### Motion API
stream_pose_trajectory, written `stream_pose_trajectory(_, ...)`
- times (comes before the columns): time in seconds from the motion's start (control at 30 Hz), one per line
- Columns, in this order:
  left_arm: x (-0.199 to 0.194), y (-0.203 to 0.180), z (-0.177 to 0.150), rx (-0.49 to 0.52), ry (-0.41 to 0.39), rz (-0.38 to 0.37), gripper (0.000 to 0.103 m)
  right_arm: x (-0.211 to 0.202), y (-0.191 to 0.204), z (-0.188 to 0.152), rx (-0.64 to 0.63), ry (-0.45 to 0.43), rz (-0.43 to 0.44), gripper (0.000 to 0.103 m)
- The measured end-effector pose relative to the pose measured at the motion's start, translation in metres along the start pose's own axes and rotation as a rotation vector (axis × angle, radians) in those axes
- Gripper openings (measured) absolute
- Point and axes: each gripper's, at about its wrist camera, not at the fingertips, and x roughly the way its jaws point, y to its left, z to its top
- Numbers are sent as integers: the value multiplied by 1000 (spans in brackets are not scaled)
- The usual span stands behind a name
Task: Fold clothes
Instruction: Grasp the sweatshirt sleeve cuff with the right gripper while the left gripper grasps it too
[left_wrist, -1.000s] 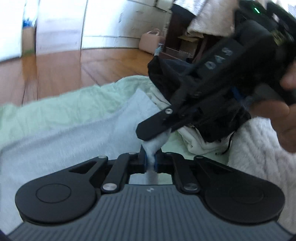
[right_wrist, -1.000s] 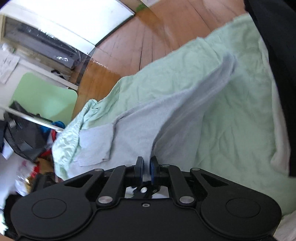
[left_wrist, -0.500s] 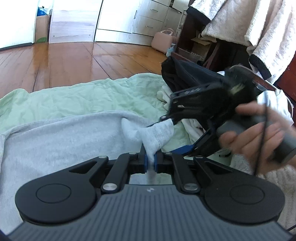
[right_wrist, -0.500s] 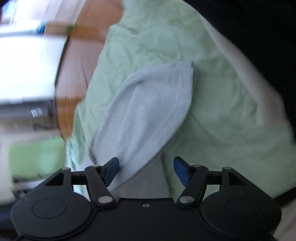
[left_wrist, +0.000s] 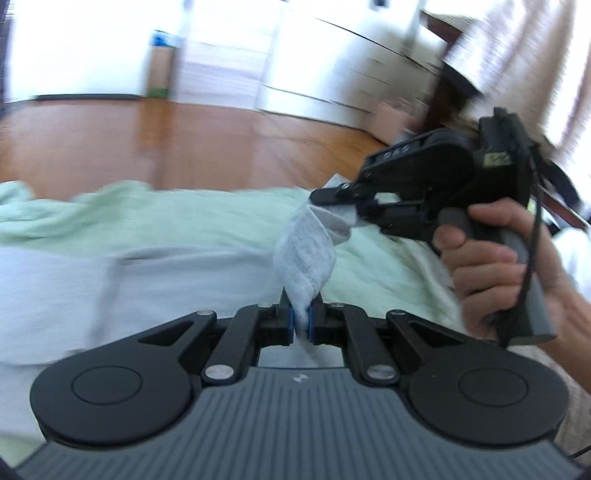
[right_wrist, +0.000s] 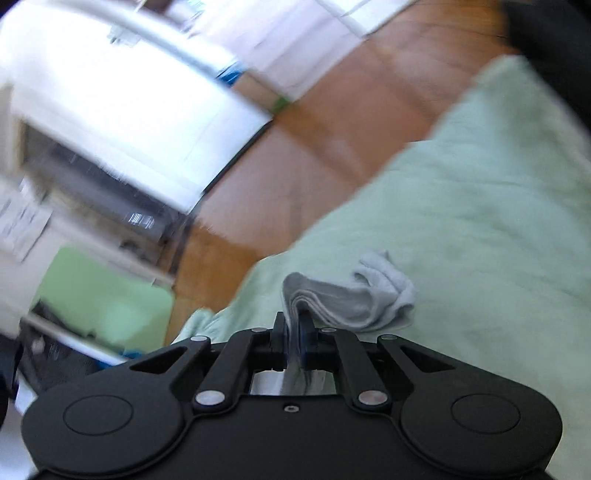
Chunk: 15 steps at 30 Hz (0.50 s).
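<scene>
Both your grippers are clamped on the grey garment.

Your left gripper (left_wrist: 300, 320) pinches a twisted fold; your right gripper (right_wrist: 293, 334), at two o'clock there, has just closed on another bunch (the grey garment (left_wrist: 155, 273) sprawls across the green sheet (right_wrist: 480, 229)).

The left gripper (left_wrist: 300, 320) is a matte black plastic tool with two round discs, silver pivot screws, blue rubber pads and a grey ribbed housing behind. The right gripper (left_wrist: 334, 206) has the same black build, with pale digits printed on its side, a yellowish label, a grey handle and a thin black cable. The person's hand (left_wrist: 498, 266) is bare, no sleeve visible.
</scene>
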Motion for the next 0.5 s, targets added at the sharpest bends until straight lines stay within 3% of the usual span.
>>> stream_pose_trajectory(0.3, -80, 95, -11, -207, -110, 338, 6, 119, 171, -25, -468, 92, 42, 8)
stream_pose_trajectory(0.5, -113, 165, -33, -347, -149, 478, 6, 200, 234, -60, -564, 222, 138, 8)
